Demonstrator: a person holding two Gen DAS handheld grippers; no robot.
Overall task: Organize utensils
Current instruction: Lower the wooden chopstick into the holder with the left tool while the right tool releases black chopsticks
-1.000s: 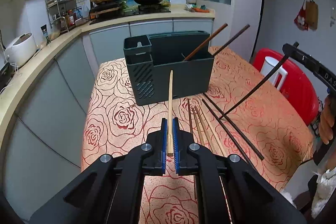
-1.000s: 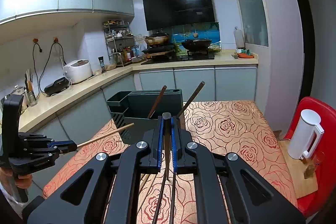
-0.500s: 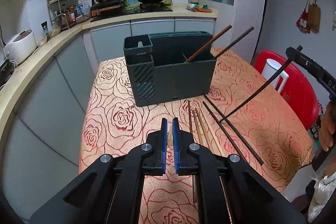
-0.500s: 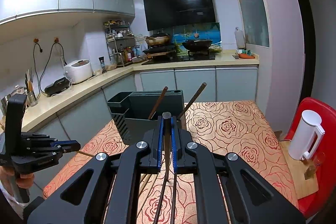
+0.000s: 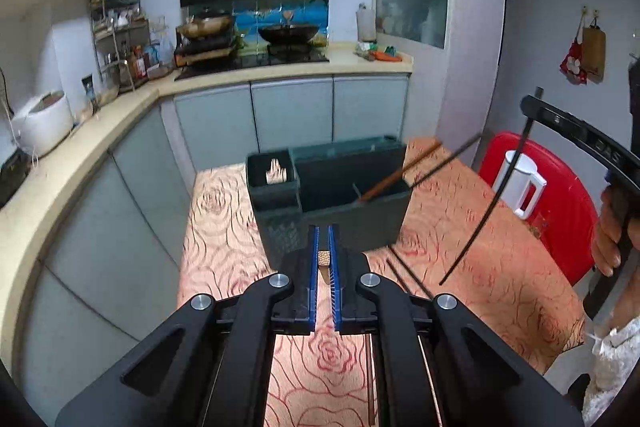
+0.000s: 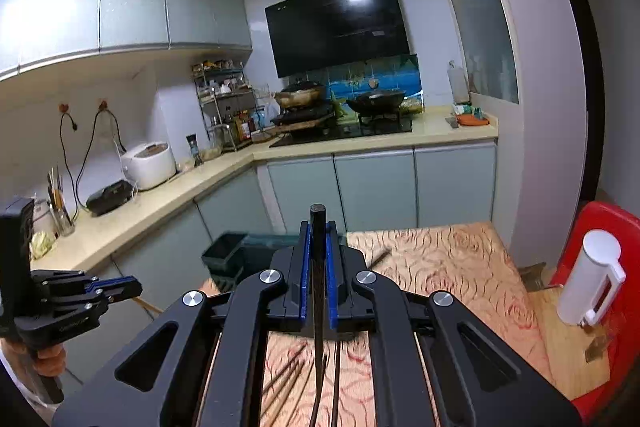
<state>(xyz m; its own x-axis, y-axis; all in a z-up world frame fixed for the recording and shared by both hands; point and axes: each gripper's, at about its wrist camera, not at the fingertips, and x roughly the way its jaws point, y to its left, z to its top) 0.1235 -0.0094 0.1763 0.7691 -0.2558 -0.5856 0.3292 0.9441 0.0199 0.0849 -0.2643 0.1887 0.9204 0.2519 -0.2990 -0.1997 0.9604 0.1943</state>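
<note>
My left gripper (image 5: pixel 324 259) is shut on a light wooden chopstick (image 5: pixel 324 260), seen end-on and hanging down between the blue pads, in front of the dark green utensil holder (image 5: pixel 332 195). Two chopsticks (image 5: pixel 400 173) lean out of the holder's large compartment. My right gripper (image 6: pixel 318 267) is shut on a black chopstick (image 6: pixel 318 291), held upright above the table; it also shows in the left wrist view (image 5: pixel 486 211). Several loose chopsticks (image 6: pixel 288 375) lie on the rose-patterned tablecloth (image 5: pixel 480 239). The holder shows partly behind my right fingers (image 6: pixel 226 253).
A white kettle (image 5: pixel 520 183) stands on a red stool (image 5: pixel 560 195) right of the table. Kitchen counter (image 5: pixel 80 131) with rice cooker (image 5: pixel 44 121) runs along the left; stove with woks at the back. The left gripper appears at the right view's left edge (image 6: pixel 116 287).
Both grippers rose. The left one tipped its wooden chopstick from lying forward to hanging downward. The right one lifted its black chopstick more upright.
</note>
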